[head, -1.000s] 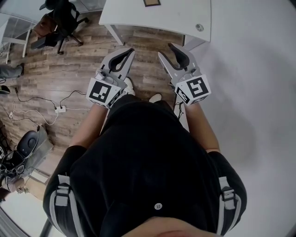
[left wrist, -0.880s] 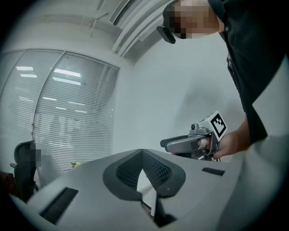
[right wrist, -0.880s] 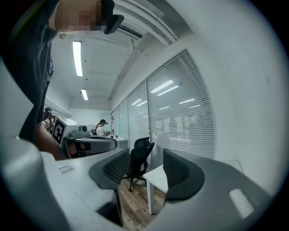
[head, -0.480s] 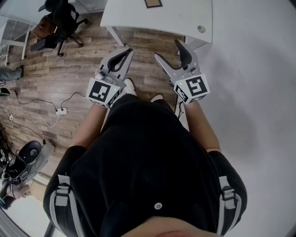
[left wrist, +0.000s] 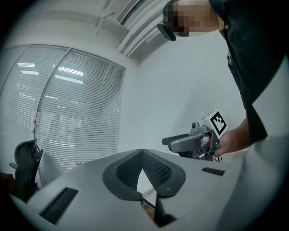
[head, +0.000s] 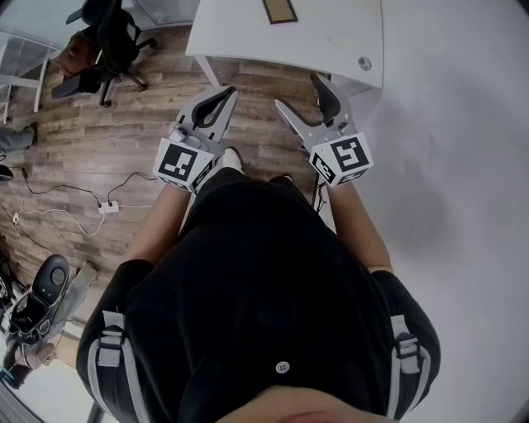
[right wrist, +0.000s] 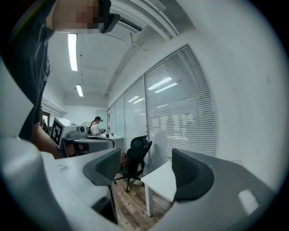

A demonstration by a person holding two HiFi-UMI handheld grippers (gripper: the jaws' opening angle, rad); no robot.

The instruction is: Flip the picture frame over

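Shows the frame (head: 279,10) flat on the white surface (head: 331,41), toward its far edge and cut off by the top of the head view. Puts a small round disc (head: 364,63) by the near right corner. Has open wood floor (head: 124,140) before the near edge and a white wall (head: 463,124) close on the right. Holds both claws level, short of that edge and well apart from the frame: left claw (head: 223,97) pinched tip to tip on nothing, right claw (head: 297,92) just opening wide, nothing between its pads.

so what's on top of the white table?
A brown picture frame lies on the table, partly cut off by the view's edge; a small round disc sits near the right corner.
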